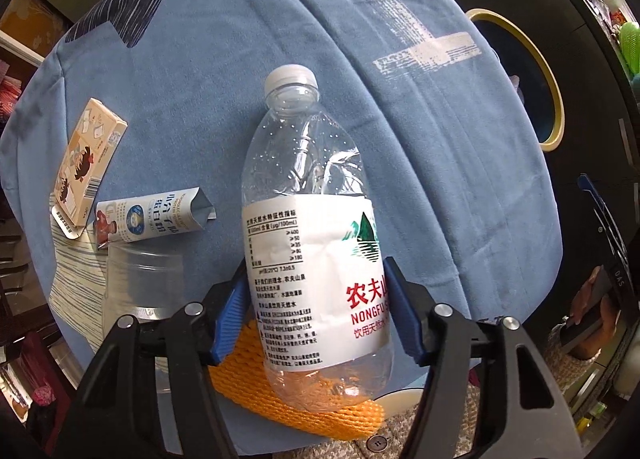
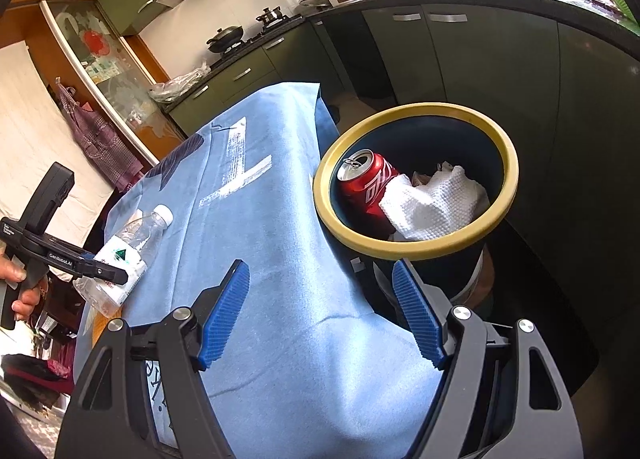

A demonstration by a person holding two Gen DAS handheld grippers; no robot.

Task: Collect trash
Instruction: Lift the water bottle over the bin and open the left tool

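Observation:
My left gripper point(image 1: 316, 307) is shut on an empty clear water bottle point(image 1: 308, 195) with a white cap and white label, held above the blue tablecloth point(image 1: 400, 139). The same bottle point(image 2: 124, 255) and left gripper point(image 2: 100, 271) show at the left of the right wrist view. My right gripper point(image 2: 320, 311) is open and empty, over the table's right edge, just in front of the dark trash bin with a yellow rim point(image 2: 416, 251). A red soda can point(image 2: 368, 183) and crumpled white paper point(image 2: 432, 203) lie inside the bin. The bin's rim also shows in the left wrist view point(image 1: 552, 99).
On the table's left side lie a beige cartoon carton point(image 1: 88, 163), a white milk carton point(image 1: 152, 219) and a clear plastic cup point(image 1: 140, 287). An orange foam net point(image 1: 288, 403) lies under the bottle. Dark kitchen cabinets point(image 2: 460, 59) stand beyond the bin.

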